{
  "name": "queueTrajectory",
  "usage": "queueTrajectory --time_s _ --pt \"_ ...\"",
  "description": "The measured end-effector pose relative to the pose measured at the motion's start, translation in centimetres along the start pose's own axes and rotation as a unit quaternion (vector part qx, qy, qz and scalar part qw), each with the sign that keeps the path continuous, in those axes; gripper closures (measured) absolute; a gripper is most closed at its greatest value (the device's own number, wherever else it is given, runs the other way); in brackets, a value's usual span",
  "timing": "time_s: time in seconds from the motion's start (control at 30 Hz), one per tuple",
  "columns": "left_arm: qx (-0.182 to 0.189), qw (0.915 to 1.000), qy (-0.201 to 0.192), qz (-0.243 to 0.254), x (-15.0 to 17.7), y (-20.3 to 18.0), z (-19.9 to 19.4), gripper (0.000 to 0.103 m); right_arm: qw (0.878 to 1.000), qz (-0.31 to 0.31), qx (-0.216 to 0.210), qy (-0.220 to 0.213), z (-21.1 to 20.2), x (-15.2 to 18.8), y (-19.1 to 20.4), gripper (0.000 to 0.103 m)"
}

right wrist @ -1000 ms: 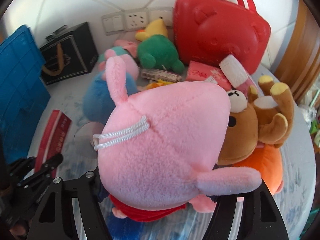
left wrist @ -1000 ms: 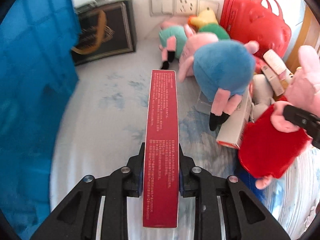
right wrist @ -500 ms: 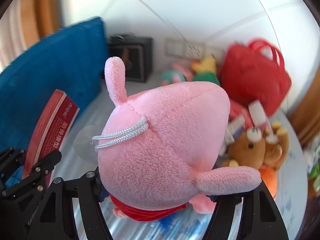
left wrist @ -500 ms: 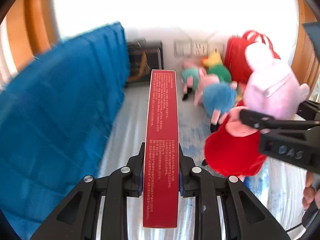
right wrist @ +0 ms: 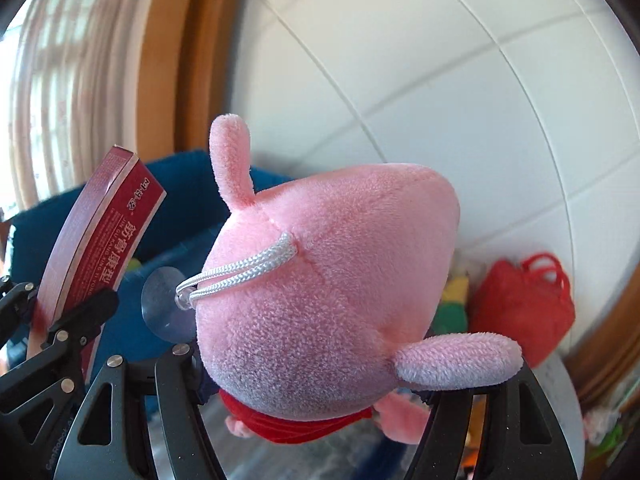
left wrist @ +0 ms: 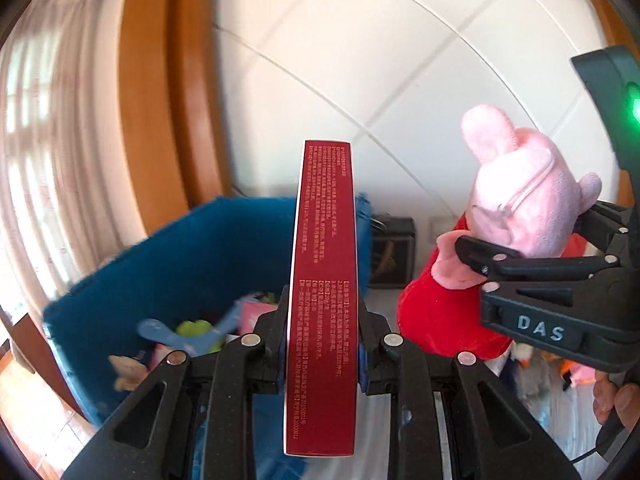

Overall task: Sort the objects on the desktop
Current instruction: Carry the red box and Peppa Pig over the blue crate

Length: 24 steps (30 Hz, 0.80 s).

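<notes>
My left gripper (left wrist: 322, 344) is shut on a long dark red box (left wrist: 324, 280) with small white print, held edge-up and sticking out ahead. My right gripper (right wrist: 316, 396) is shut on a pink pig plush (right wrist: 332, 292) in a red dress, with a white cord loop and a clear suction cup. In the left wrist view the pink pig plush (left wrist: 520, 208) hangs at the right in the right gripper (left wrist: 532, 256). In the right wrist view the red box (right wrist: 100, 248) stands at the left. Both are lifted above the blue bin (left wrist: 192, 256).
The blue bin (right wrist: 180, 200) holds several toys (left wrist: 192, 332). A black framed box (left wrist: 390, 248) leans on the white tiled wall. A red bag (right wrist: 524, 308) and more plush toys lie far right. An orange wooden frame (left wrist: 148, 100) and curtain (left wrist: 44, 160) stand at left.
Both grippers rose and drew back from the table with their loads, swinging left. The toy pile shrank into the distance, and the blue bin's open inside came into view below.
</notes>
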<state>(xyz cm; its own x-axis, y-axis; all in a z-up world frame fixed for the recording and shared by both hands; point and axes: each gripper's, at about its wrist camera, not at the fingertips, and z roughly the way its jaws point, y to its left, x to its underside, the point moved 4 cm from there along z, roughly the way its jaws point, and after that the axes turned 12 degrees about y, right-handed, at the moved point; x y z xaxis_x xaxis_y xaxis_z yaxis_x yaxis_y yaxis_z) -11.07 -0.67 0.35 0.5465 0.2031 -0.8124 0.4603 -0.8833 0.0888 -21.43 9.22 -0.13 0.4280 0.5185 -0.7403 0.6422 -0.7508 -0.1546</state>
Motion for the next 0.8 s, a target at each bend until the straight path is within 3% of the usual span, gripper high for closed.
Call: queueTrajectory --time_s 0.23,0.37,0.57,0.8 --pt "-0.050 0.9976 -0.025 -0.041 -1.6 9.9 -2.5 0.079 0.996 -0.032 -0.028 -0.073 -3.5 -6.3 7.9 0.032" --pt "-0.075 0.9960 -0.014 -0.048 -1.7 14.7 -1.5 0.079 0.994 -0.051 -0.046 -0.091 -3.9 -8.9 12.7 0.031" --pt "-0.087 0.9940 0.013 -0.065 -0.6 20.5 1.4 0.079 0.992 -0.077 -0.068 -0.076 -1.3 -10.7 19.3 0.031" --pt "-0.081 0.9932 0.036 -0.076 0.0 22.7 3.4 0.079 0.993 -0.093 -0.067 -0.038 1.1 -10.1 23.6 0.031"
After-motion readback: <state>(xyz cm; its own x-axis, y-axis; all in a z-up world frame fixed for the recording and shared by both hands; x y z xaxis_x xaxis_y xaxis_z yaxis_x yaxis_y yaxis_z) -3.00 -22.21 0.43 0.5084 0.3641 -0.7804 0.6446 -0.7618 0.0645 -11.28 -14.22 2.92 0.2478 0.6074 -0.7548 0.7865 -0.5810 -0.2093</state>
